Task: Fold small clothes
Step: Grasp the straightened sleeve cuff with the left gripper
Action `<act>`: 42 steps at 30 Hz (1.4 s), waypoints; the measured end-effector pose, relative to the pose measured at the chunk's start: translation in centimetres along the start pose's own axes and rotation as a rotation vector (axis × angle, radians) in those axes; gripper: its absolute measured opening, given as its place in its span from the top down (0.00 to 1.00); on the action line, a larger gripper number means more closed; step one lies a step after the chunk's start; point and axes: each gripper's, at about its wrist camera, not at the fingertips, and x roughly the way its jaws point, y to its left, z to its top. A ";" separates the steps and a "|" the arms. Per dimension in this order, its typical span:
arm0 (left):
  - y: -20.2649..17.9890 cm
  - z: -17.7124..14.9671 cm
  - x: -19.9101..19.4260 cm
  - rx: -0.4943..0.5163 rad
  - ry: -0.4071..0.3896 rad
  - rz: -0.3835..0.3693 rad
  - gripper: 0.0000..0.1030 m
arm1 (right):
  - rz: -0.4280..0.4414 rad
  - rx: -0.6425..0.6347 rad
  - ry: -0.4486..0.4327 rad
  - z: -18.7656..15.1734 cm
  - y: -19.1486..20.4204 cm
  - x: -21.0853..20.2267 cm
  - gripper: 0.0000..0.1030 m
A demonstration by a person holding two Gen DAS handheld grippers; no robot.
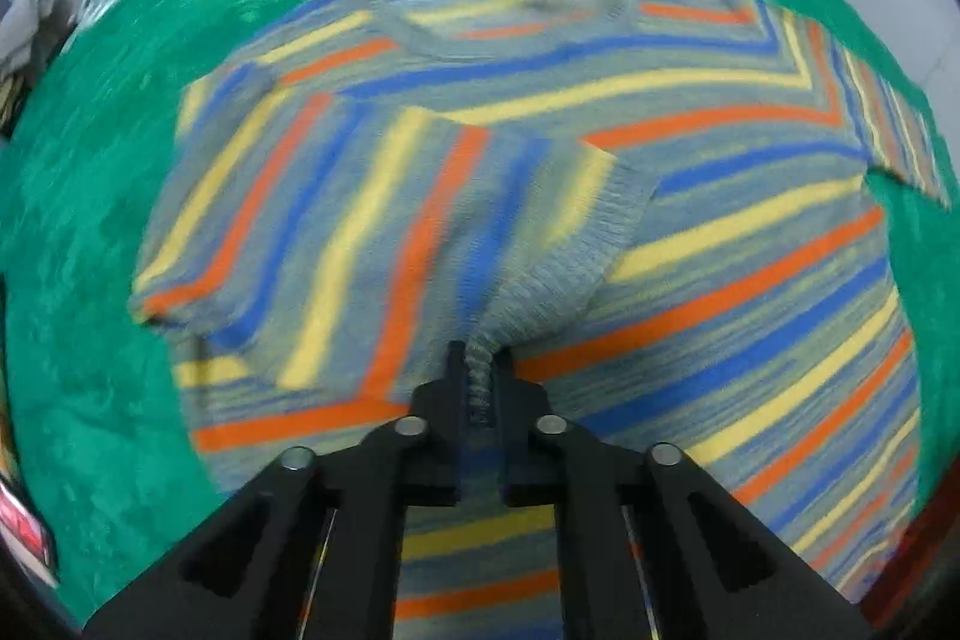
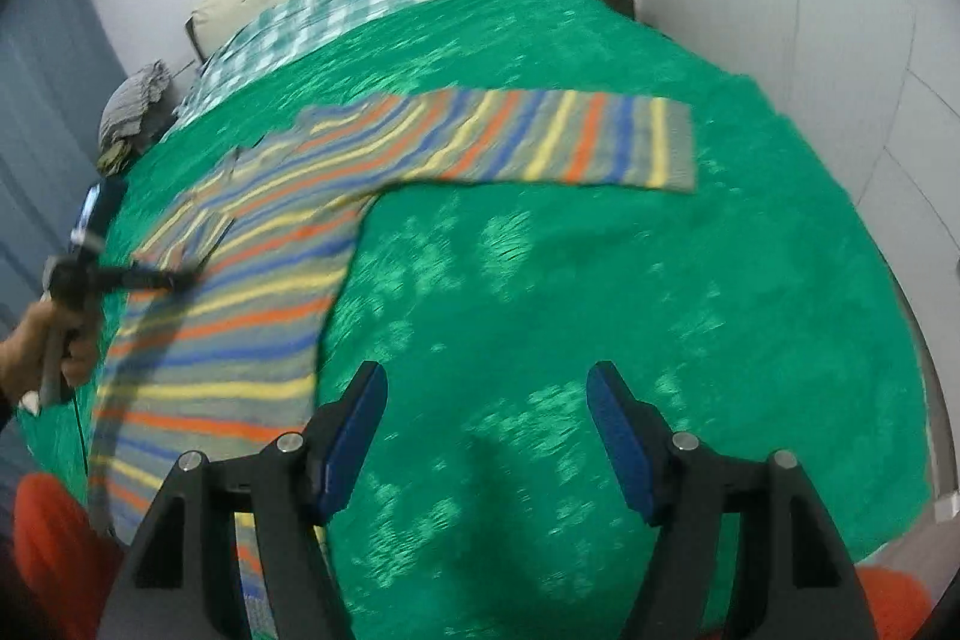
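Sweater position: striped sweater (image 1: 690, 196) lies spread flat on the green bedspread (image 1: 90, 280) of a bed; body front up, neckline toward the far side in the left wrist view.
Left claw: left claw (image 1: 480, 370) pinched tight on the ribbed grey cuff (image 1: 540, 280) of one sleeve; knit bunched between the black fingers (image 1: 453, 370).
Left sleeve: folded sleeve (image 1: 336, 232) is drawn across the chest, lying over the body, its stripes running across the body's stripes.
Right claw: right claw (image 2: 487, 436) gaping, blue pads (image 2: 354, 436) well apart, nothing between them; only bedspread (image 2: 540, 280) beneath.
Sweater relative to right claw: sweater (image 2: 252, 280) sits to the left and beyond; hem edge just beside the left finger, not touching as far as can be told.
Right sleeve: other sleeve (image 2: 540, 142) stretched straight out flat, long axis running left to right in the right wrist view, cuff end pointing right.
Body axis: long axis runs from near left to far centre in the right wrist view.
Person: a hand (image 2: 42, 346) at the left edge grips the other tool's handle.
Image quality: motion blur in both views.
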 end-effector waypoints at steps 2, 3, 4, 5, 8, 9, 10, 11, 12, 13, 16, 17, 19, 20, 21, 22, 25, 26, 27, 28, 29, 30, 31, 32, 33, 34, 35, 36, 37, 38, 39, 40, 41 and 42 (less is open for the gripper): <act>3.4 -0.4 -2.1 -0.094 -0.052 0.018 0.95 | -0.004 -0.019 -0.026 0.0 0.0 -0.3 0.33; 5.7 -0.8 -3.2 -0.164 -0.073 0.023 0.95 | -0.002 -0.019 -0.029 0.0 0.1 -0.3 0.33; 9.1 -1.4 -4.5 -0.276 -0.094 0.028 0.95 | -0.002 -0.019 -0.026 -0.2 0.1 -0.3 0.33; 12.0 -2.1 -5.2 -0.366 -0.107 0.043 0.95 | -0.006 -0.022 -0.023 -0.3 0.1 -0.2 0.33; 20.1 -5.1 -6.2 -0.605 -0.103 0.149 0.95 | -0.010 -0.025 -0.017 -0.6 0.1 0.0 0.33; 22.3 -6.1 -5.9 -0.661 -0.078 0.181 0.95 | -0.011 -0.022 -0.015 -0.5 0.1 0.2 0.33; 23.7 -6.9 -5.4 -0.698 -0.050 0.196 0.95 | -0.012 -0.020 -0.013 -0.5 0.1 0.3 0.33; 25.0 -7.6 -4.7 -0.730 -0.021 0.214 0.95 | -0.010 -0.017 -0.006 -0.5 0.2 0.5 0.33; 25.7 -8.2 -4.1 -0.744 -0.002 0.239 0.96 | -0.009 -0.016 0.004 -0.5 0.1 0.7 0.33; 25.9 -8.4 -3.3 -0.744 0.013 0.280 0.96 | -0.010 -0.017 0.012 -0.5 0.1 1.0 0.33; 26.5 -9.0 -1.9 -0.774 0.032 0.328 0.96 | -0.017 -0.032 0.026 -0.6 0.4 1.4 0.33; 26.7 -9.3 -1.6 -0.792 0.034 0.317 0.96 | -0.021 -0.036 0.028 -0.7 0.4 1.5 0.33; 26.9 -9.5 -1.3 -0.797 0.034 0.318 0.96 | -0.024 -0.037 0.033 -0.7 0.4 1.6 0.33; 26.8 -9.6 -1.2 -0.795 0.034 0.323 0.96 | -0.025 -0.036 0.035 -0.8 0.3 1.6 0.33; 26.8 -9.6 -1.1 -0.796 0.034 0.325 0.97 | -0.026 -0.032 0.039 -0.8 0.2 1.7 0.33; 26.7 -9.6 -0.9 -0.801 0.031 0.328 0.97 | -0.027 -0.029 0.041 -0.7 0.1 1.8 0.33; 27.2 -9.9 -0.9 -0.811 0.026 0.341 0.97 | -0.029 -0.028 0.044 -0.7 0.0 1.9 0.33; 27.4 -10.0 -0.9 -0.819 0.025 0.341 0.97 | -0.028 -0.028 0.044 -0.7 0.0 1.9 0.33; 27.5 -10.0 -0.9 -0.826 0.024 0.340 0.97 | -0.028 -0.027 0.046 -0.7 0.0 1.9 0.33; 27.8 -10.1 -0.9 -0.833 0.024 0.342 0.97 | -0.028 -0.027 0.048 -0.8 0.0 2.0 0.33; 28.7 -10.4 -1.4 -0.837 0.025 0.345 0.97 | -0.027 -0.027 0.050 -0.8 -0.1 2.1 0.33; 29.1 -10.5 -1.2 -0.841 0.026 0.348 0.97 | -0.028 -0.027 0.054 -0.8 -0.1 2.1 0.33; 29.4 -10.5 -1.0 -0.842 0.029 0.354 0.97 | -0.028 -0.026 0.057 -0.8 -0.1 2.2 0.33; 29.7 -10.5 -0.8 -0.839 0.033 0.361 0.97 | -0.028 -0.026 0.059 -0.8 -0.2 2.3 0.33; 29.7 -10.4 -0.6 -0.834 0.036 0.366 0.97 | -0.028 -0.026 0.061 -0.8 -0.2 2.3 0.33; 29.6 -10.4 -0.4 -0.821 0.040 0.377 0.97 | -0.028 -0.024 0.062 -0.8 -0.3 2.3 0.33; 29.5 -10.2 -0.3 -0.809 0.043 0.388 0.97 | -0.026 -0.021 0.064 -0.7 -0.4 2.4 0.33; 29.2 -10.2 -0.2 -0.794 0.047 0.400 0.96 | -0.026 -0.018 0.065 -0.7 -0.5 2.4 0.33; 29.1 -10.2 -0.2 -0.789 0.047 0.405 0.96 | -0.025 -0.017 0.065 -0.6 -0.6 2.5 0.33; 29.1 -10.3 -0.4 -0.798 0.044 0.400 0.95 | -0.024 -0.014 0.065 -0.7 -0.6 2.5 0.33; 29.3 -10.4 -0.5 -0.813 0.040 0.387 0.92 | -0.023 -0.010 0.064 -0.7 -0.7 2.5 0.33; 29.3 -10.7 -0.8 -0.831 0.034 0.374 0.90 | -0.024 -0.009 0.064 -0.6 -0.7 2.4 0.33; 29.4 -10.8 -1.2 -0.843 0.027 0.360 0.88 | -0.026 -0.006 0.063 -0.6 -0.8 2.5 0.33; 29.6 -11.2 -1.6 -0.855 0.014 0.338 0.80 | -0.029 -0.001 0.063 -0.6 -0.9 2.5 0.33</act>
